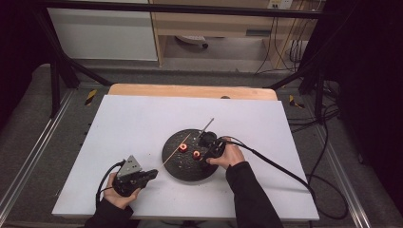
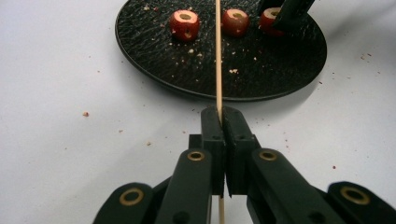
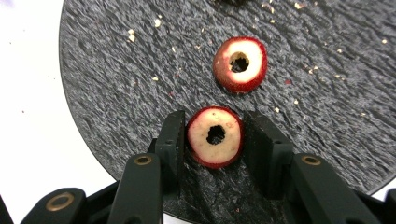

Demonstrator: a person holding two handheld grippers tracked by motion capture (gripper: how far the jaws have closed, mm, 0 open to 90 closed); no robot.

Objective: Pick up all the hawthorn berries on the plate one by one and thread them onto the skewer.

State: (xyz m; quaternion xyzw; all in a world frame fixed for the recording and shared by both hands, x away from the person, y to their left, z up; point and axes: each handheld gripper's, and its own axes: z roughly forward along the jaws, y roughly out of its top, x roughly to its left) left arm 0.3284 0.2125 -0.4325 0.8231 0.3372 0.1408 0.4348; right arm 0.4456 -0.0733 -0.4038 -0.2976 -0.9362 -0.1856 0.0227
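Observation:
A black round plate [image 1: 187, 173] lies on the white table and carries red cored fruit pieces. My left gripper [image 2: 223, 116] rests on the table at the plate's near left, shut on a thin wooden skewer [image 2: 218, 56] that reaches out over the plate between two fruit pieces [image 2: 185, 24] [image 2: 235, 22]. My right gripper [image 3: 215, 119] points down onto the plate, and its pads press both sides of one cored fruit piece [image 3: 215, 135]. Another fruit piece [image 3: 240, 63] lies just beyond it. In the high view the right gripper [image 1: 207, 153] covers the piece it holds.
Crumbs are scattered on the plate [image 3: 116, 84] and on the white table [image 1: 123, 123]. A thin metal rod [image 1: 206, 126] lies across the plate's far edge. Cables trail from both grippers, and the table's near edge is close to the left hand [image 1: 116, 197].

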